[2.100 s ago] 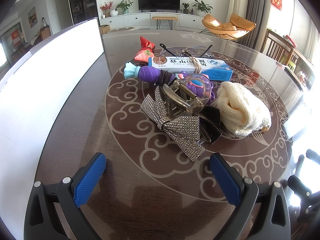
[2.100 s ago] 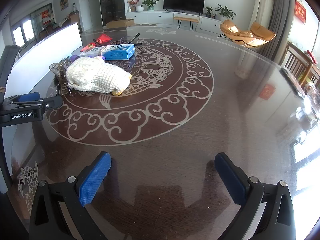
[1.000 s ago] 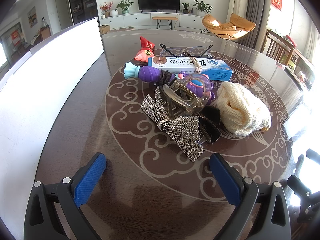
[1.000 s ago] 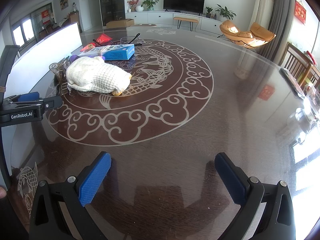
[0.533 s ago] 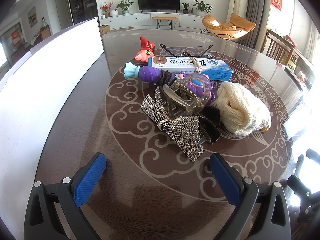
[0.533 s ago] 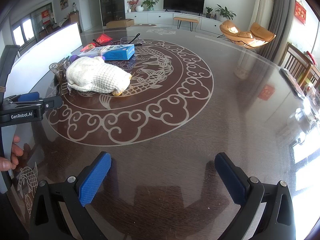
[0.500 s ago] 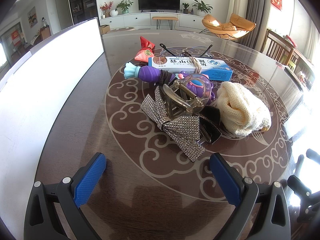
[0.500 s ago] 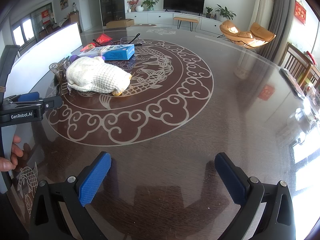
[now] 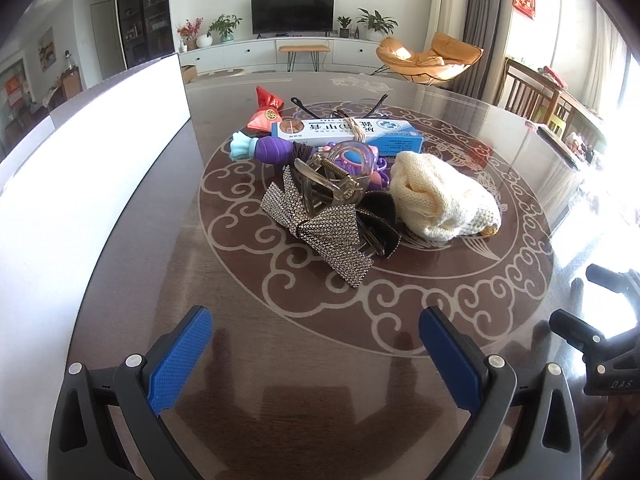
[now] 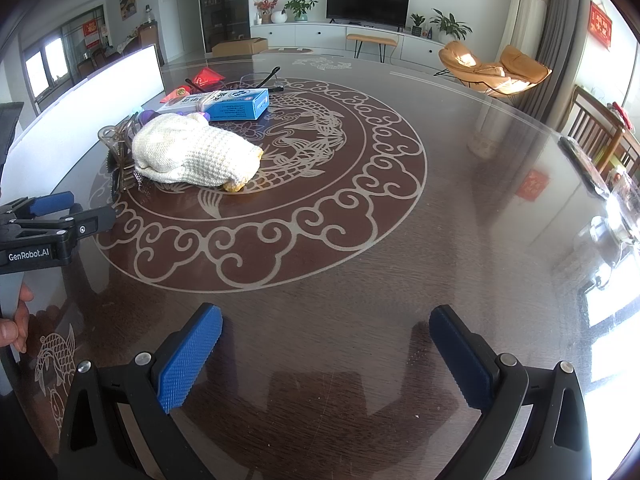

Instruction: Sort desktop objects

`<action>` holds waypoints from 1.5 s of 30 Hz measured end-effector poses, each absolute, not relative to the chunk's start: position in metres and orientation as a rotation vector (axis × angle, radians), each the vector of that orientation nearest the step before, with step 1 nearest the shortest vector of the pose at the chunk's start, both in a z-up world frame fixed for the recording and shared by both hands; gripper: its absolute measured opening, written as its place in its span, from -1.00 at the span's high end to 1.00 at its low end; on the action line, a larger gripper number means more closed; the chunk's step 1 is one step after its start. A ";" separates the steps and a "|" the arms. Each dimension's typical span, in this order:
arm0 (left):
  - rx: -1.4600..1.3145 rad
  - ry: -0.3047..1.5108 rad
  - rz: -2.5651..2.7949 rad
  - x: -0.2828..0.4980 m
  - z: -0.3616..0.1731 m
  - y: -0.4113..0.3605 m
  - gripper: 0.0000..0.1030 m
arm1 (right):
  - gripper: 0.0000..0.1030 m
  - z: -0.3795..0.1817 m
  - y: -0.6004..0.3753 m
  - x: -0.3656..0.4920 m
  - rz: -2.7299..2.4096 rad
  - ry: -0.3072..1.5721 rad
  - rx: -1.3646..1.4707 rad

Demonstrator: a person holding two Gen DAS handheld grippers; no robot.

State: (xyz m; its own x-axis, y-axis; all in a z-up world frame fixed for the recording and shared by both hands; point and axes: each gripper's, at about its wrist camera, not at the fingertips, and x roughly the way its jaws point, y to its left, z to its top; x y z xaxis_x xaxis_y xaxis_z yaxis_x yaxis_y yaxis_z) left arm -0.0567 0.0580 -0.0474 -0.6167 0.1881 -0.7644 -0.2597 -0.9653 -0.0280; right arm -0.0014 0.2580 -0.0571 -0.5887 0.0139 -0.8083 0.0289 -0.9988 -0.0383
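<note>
purple toy [image 9: 276, 151] partly under hair claw [image 9: 328, 184], box [image 9: 348, 132] print unreadable

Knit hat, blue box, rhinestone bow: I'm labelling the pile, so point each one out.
Knit hat [image 9: 444, 196]: left wrist view, middle of the knit.
Blue box [image 10: 236, 105]: right wrist view, blue side panel.
Rhinestone bow [image 9: 328, 232]: left wrist view, near wing.

"GenRobot.AI" on the left gripper [image 10: 56, 210]; "DAS" on the right gripper [image 9: 608, 364].
</note>
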 end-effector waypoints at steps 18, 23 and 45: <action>-1.096 -0.254 2.709 -0.026 -0.020 0.004 -1.00 | -1.00 -0.048 0.235 -0.024 -2.677 0.129 1.360; -1.152 -0.235 2.709 -0.029 -0.028 0.005 -1.00 | -1.00 -0.036 0.171 -0.070 -2.466 0.526 1.218; -1.295 0.139 2.559 -0.049 -0.050 0.084 -1.00 | -0.31 -0.038 0.253 0.000 -2.578 0.109 1.276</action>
State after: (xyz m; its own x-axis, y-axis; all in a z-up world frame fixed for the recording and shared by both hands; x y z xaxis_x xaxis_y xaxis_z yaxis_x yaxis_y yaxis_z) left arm -0.0487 0.0842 -0.0496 -0.5646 0.1952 -0.8020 -0.2807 -0.9591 -0.0358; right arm 0.0002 0.2533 -0.0377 -0.5794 -0.1994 -0.7902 0.2655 -0.9629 0.0484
